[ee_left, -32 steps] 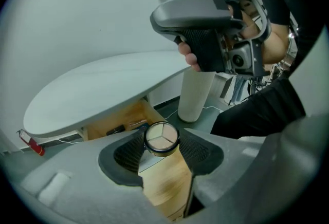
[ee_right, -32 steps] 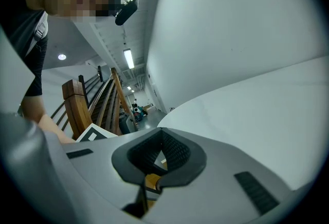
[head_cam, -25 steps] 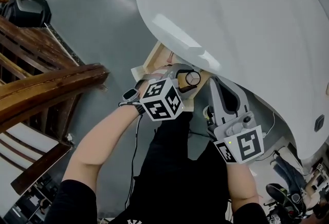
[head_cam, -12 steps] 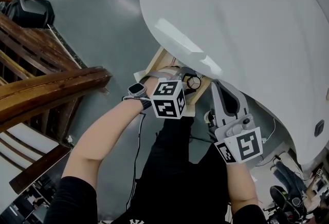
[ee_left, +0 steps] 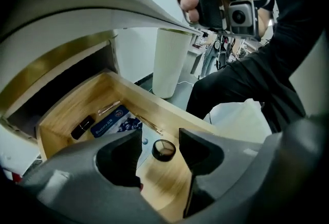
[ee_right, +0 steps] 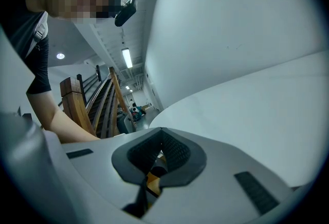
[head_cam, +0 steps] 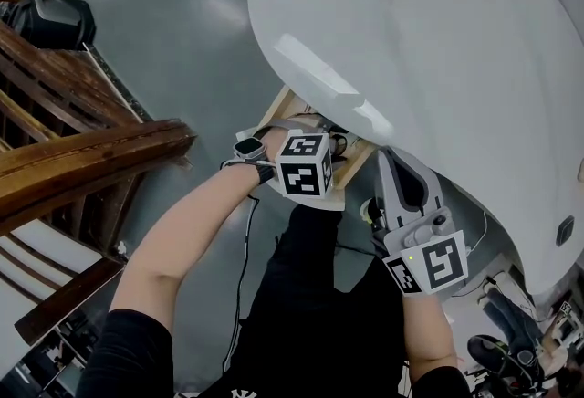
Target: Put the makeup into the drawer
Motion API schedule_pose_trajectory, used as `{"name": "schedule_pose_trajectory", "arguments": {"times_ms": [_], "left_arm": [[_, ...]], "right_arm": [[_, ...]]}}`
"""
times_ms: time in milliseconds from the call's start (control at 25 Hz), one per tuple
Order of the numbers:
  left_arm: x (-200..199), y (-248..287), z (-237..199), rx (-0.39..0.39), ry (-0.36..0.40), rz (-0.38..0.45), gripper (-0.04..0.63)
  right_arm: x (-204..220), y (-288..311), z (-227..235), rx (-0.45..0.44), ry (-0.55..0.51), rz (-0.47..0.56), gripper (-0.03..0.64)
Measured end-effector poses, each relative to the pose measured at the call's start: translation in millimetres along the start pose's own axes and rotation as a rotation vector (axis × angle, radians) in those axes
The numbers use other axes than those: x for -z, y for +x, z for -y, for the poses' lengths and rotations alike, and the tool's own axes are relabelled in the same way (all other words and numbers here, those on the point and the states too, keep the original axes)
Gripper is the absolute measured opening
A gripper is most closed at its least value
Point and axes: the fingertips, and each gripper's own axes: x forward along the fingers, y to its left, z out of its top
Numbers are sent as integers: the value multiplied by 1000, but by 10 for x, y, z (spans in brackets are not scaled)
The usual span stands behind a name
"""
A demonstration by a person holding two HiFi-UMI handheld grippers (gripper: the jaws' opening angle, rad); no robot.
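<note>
The left hand-held gripper (ee_left: 159, 138) hangs spread above the wooden drawer (ee_left: 149, 105); the round makeup compact (ee_left: 164, 150) lies inside, framed between its jaws.

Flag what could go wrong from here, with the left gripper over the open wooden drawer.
1. The small round black-rimmed jar lies on the floor of the light wooden drawer, just beyond the open jaws of the left gripper. A sideways withdrawal could knock it into the blue packet.
2. The white rounded tabletop overhangs the drawer, so lifting straight up may strike its edge.
</note>
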Motion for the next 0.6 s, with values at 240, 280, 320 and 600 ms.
{"name": "schedule_pose_trajectory", "arguments": {"times_ms": [240,280,320,600], "left_arm": [[-35,-177,131,23,-22,-2,215],[-61,-249,158,27,-36,6,215],[-97,-324,194,33,-50,18,212],[-461,-829,411,16,-85,88,177]], "right_arm": [[-148,-71,-19,9,11,-9,14],[-204,-80,-35,10,12,-9,14],[-260,-92,-53,12,13,-8,14],[-657,-218,-201,10,9,-5,14]]}}
